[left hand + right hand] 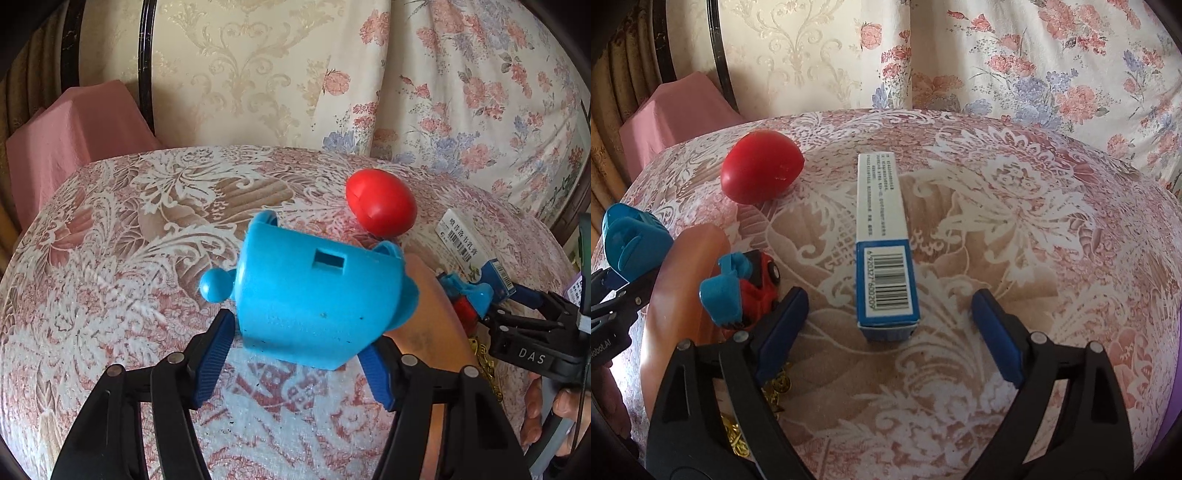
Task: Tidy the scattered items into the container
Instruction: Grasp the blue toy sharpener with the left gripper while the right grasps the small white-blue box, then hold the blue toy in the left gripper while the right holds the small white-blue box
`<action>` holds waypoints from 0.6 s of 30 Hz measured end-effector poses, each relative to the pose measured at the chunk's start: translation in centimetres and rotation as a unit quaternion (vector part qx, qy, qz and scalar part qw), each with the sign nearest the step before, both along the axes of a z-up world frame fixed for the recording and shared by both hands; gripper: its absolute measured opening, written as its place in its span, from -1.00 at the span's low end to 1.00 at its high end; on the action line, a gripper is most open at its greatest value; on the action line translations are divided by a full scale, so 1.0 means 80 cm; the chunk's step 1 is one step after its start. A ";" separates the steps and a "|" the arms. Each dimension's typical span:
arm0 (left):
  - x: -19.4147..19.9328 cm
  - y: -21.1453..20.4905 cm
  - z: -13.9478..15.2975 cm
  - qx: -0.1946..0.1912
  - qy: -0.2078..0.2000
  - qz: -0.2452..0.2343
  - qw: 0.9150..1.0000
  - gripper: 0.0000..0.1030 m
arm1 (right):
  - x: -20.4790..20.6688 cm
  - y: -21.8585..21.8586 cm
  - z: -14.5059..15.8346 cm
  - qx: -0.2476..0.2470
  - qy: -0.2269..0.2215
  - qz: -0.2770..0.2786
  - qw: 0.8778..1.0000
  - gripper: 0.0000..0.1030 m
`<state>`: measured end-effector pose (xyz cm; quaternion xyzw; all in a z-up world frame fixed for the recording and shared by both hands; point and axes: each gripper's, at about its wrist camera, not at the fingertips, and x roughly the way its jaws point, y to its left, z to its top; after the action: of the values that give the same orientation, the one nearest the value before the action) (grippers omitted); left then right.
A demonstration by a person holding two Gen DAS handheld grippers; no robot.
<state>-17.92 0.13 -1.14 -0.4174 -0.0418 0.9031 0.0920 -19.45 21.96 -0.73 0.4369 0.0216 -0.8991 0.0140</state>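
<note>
A blue plastic toy (pixel 317 291) with a round knob and a slot sits between the fingers of my left gripper (pixel 295 338), whose pads rest against its two sides. A red egg-shaped toy (pixel 380 201) lies just behind it. To the right is an orange container (pixel 424 325) holding a red toy vehicle (pixel 761 288) with a blue scoop, plus gold coins (pixel 779 384). My right gripper (pixel 890 299) stands open astride a long white and blue box (pixel 884 236) that lies flat, with a gap on each side.
Everything rests on a pink and white patterned cover (pixel 1034 240). A pink cloth-covered block (pixel 74 140) stands at the back left, and floral bedding (pixel 480 92) rises behind. A person's hand (pixel 535 413) holds the right gripper's handle.
</note>
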 end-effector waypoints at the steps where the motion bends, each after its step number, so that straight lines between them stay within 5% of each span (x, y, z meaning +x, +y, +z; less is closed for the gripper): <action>1: 0.000 0.000 0.000 0.001 0.000 0.001 1.000 0.14 | 0.000 0.000 0.000 0.000 0.001 0.000 1.000 0.77; 4: 0.000 0.001 0.000 -0.001 0.001 0.002 1.000 0.13 | 0.000 -0.001 0.001 0.002 0.002 -0.001 1.000 0.69; 9: 0.000 0.002 0.000 -0.002 0.001 0.003 1.000 0.13 | 0.004 -0.006 0.004 0.006 0.013 0.009 1.000 0.20; 13: 0.001 0.003 0.000 -0.004 0.002 0.006 1.000 0.12 | 0.006 -0.011 0.006 0.014 0.019 0.013 1.000 -0.48; 18: 0.001 0.002 -0.001 -0.007 0.002 0.009 1.000 0.11 | 0.006 -0.009 0.007 0.009 0.020 0.014 1.000 -0.48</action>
<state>-17.87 0.32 -1.20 -0.4155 -0.0386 0.9051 0.0812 -18.93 21.24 -0.19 0.4189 0.0360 -0.9071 0.0219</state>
